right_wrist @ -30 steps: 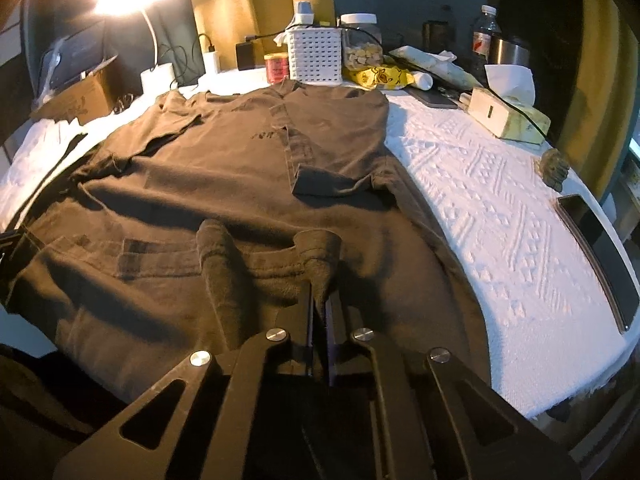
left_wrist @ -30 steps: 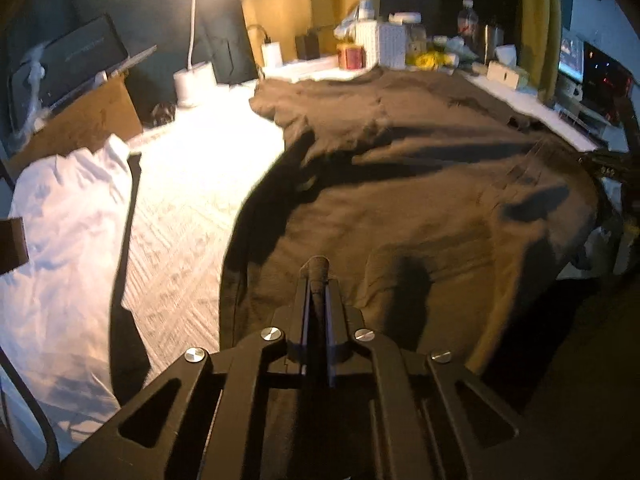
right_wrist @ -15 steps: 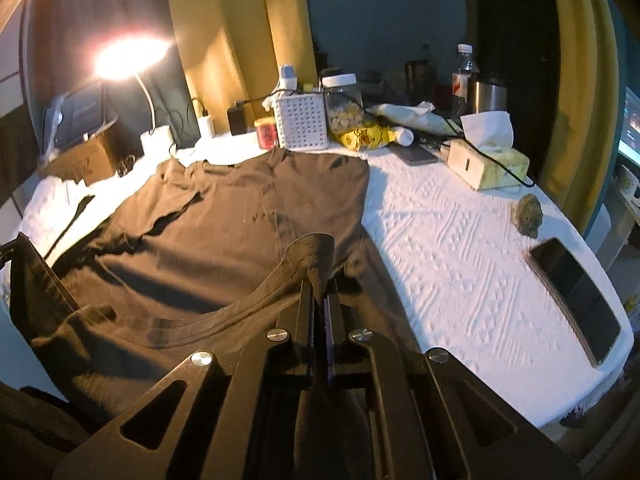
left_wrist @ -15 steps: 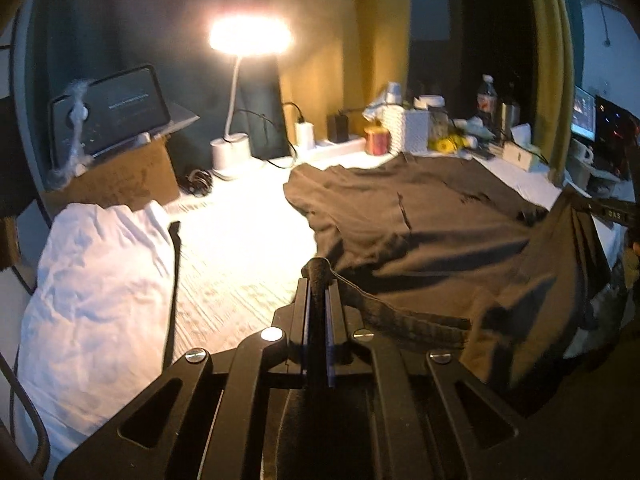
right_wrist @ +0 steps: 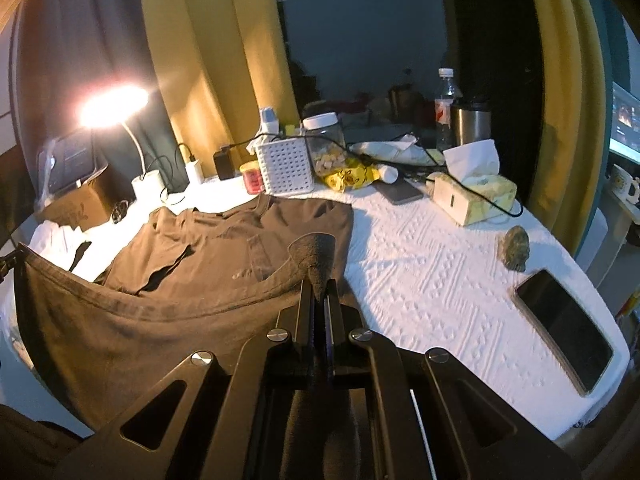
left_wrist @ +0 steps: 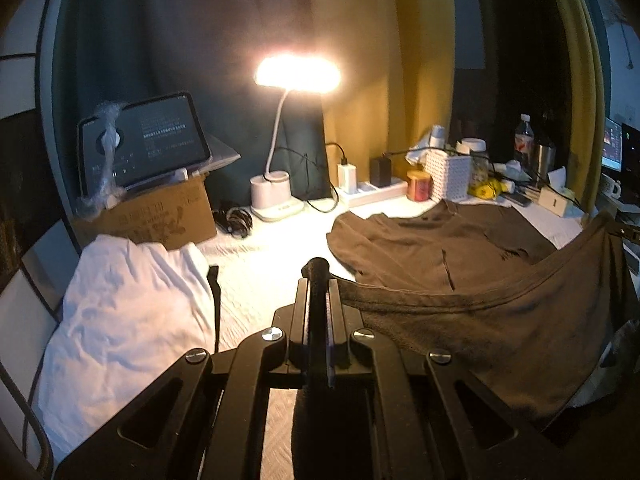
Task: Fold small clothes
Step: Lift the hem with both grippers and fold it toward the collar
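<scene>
Leftmost, white garment [left_wrist: 120,312]: lay crumpled at the table's left edge, clear of the work.
Cardboard box [left_wrist: 160,216]: carried printed characters, too blurred to read; the tablet [left_wrist: 144,144] on it showed lines of text, also unreadable.
Left gripper [left_wrist: 316,276]: was clenched on the near-left corner of the brown t-shirt [left_wrist: 460,248], hem raised off the table.
Brown t-shirt: lay mid-table on the white cloth [right_wrist: 440,280], collar toward the clutter at the back, near hem hanging in a sagging line between the two grippers.
Right gripper [right_wrist: 316,268]: was pinched shut on the near-right hem corner.
Step in hand: likely carrying the hem toward the collar for a fold in half.
Doing it well: keep both corners level and spread apart so the hem stays taut, and lay them down square to the shoulders.
Bottle label [right_wrist: 442,114]: red, wording illegible.
</scene>
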A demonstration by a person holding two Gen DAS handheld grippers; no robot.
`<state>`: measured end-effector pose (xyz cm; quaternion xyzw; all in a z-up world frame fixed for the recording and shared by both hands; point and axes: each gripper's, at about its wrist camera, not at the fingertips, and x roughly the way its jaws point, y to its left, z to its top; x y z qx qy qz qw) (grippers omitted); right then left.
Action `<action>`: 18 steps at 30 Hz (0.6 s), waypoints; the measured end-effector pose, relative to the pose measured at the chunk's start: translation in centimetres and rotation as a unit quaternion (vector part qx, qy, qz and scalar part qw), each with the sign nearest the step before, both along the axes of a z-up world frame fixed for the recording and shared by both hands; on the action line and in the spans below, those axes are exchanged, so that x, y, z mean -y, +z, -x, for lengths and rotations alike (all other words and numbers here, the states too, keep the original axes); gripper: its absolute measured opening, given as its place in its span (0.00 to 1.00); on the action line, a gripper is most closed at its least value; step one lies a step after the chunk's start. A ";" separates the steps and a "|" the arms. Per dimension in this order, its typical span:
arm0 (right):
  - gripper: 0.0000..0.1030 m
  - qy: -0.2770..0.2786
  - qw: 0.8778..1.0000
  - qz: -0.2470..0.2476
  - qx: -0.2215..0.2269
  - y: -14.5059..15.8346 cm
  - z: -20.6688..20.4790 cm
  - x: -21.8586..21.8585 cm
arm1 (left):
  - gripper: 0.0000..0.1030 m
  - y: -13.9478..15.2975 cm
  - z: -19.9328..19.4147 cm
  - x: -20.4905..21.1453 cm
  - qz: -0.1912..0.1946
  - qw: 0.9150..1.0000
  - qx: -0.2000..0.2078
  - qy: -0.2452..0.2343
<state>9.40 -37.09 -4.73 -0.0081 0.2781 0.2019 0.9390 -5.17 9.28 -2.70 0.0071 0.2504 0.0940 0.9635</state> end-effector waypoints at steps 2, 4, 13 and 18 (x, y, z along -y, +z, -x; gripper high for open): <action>0.05 -0.004 1.000 -0.002 0.001 0.2 -0.4 0.3 | 0.04 0.5 -0.6 -0.3 0.001 1.000 0.007 0.003; 0.05 -0.007 1.000 -0.005 0.002 0.4 -0.9 0.5 | 0.04 0.8 -1.1 -0.6 0.002 1.000 0.010 0.004; 0.05 -0.010 1.000 -0.014 0.010 1.6 -3.2 0.8 | 0.04 1.9 -4.0 -1.2 0.004 1.000 0.019 0.002; 0.05 -0.012 1.000 -0.015 0.014 2.0 -5.0 0.4 | 0.04 2.2 -5.8 -1.5 0.001 1.000 0.020 -0.001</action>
